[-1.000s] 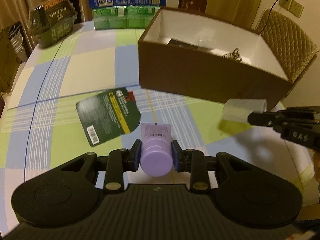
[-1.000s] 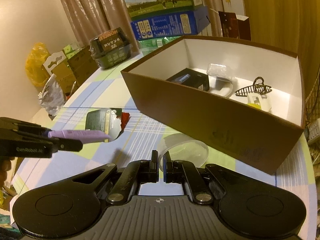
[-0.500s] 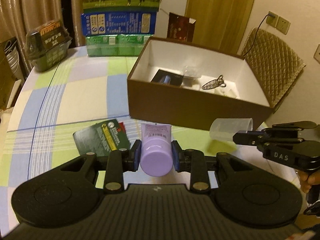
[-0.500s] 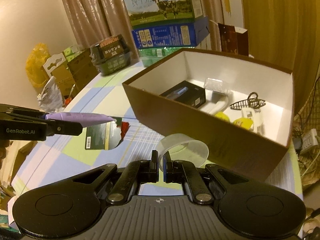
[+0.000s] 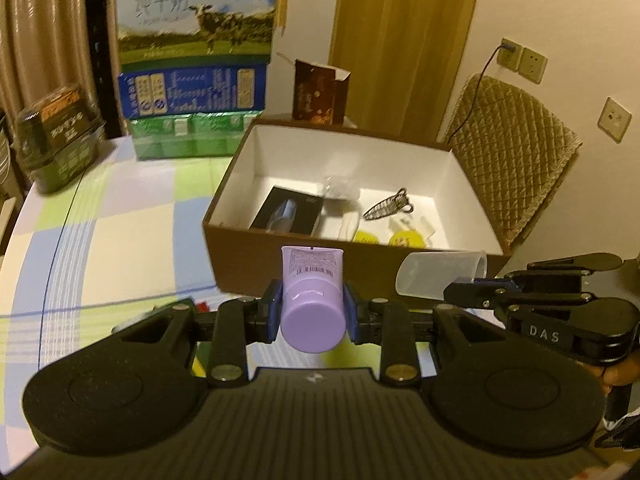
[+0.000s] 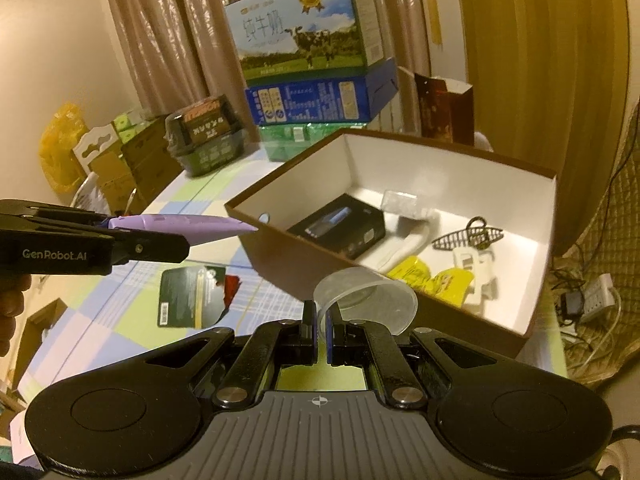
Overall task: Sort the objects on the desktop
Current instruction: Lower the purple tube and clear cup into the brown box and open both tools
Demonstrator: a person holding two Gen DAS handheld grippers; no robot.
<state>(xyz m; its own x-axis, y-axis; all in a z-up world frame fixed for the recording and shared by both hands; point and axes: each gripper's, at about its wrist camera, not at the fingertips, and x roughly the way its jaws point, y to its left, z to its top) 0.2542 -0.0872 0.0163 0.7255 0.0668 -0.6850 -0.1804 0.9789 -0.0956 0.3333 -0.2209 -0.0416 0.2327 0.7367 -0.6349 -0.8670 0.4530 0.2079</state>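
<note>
From the left wrist view, the left tool (image 5: 312,312) is clamped on a soft lilac plastic tube with a round cap (image 5: 312,300), cap toward the camera and crimped end pointing at the open brown cardboard box with a white interior (image 5: 360,256) just beyond, apparently lined up for dropping in among the items already sorted there. From the right wrist view, the right tool (image 6: 321,326) is pinched together on the rim of a clear plastic cup (image 6: 366,294), held tilted off the checked surface (image 6: 120,308) near the box's near wall. A dark green printed card (image 6: 190,296) lies flat on the left, probably next to sort.
</note>
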